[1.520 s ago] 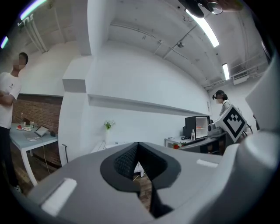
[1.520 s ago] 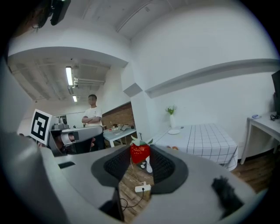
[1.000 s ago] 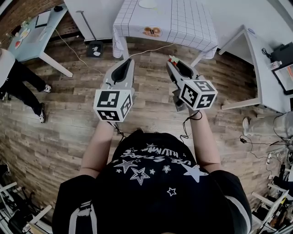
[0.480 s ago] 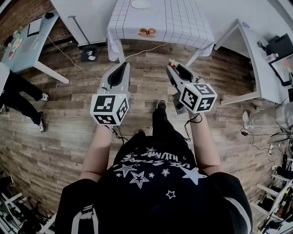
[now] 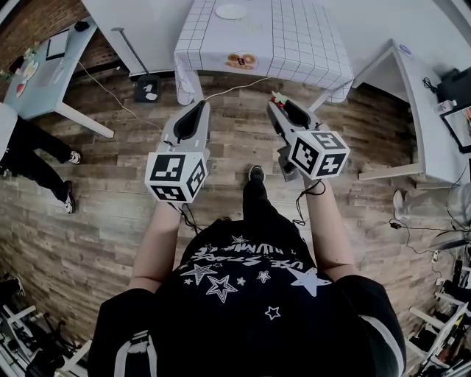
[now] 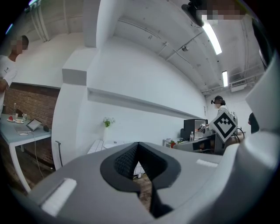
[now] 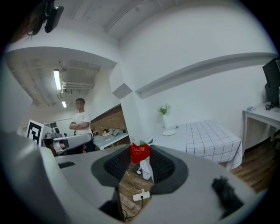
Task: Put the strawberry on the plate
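Right gripper view: right hand-held gripper (image 7: 140, 155) clenched on strawberry (image 7: 140, 152), pinched at the jaw tips, green leaves on top. Beyond it, to the right, checked counter (image 7: 210, 140) bearing plate (image 7: 169, 131) at its far left end. Head view: left hand-held gripper (image 5: 197, 107) clenched on nothing, tips together, held just left of the right one, both over floor (image 5: 110, 191). Strawberry well apart from plate, short of the counter's near edge.

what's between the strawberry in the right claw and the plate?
Head view: from the strawberry, wood floor crossed by a white cable, then checked tablecloth up to the plate. An orange item sits on the cloth just left of that line.
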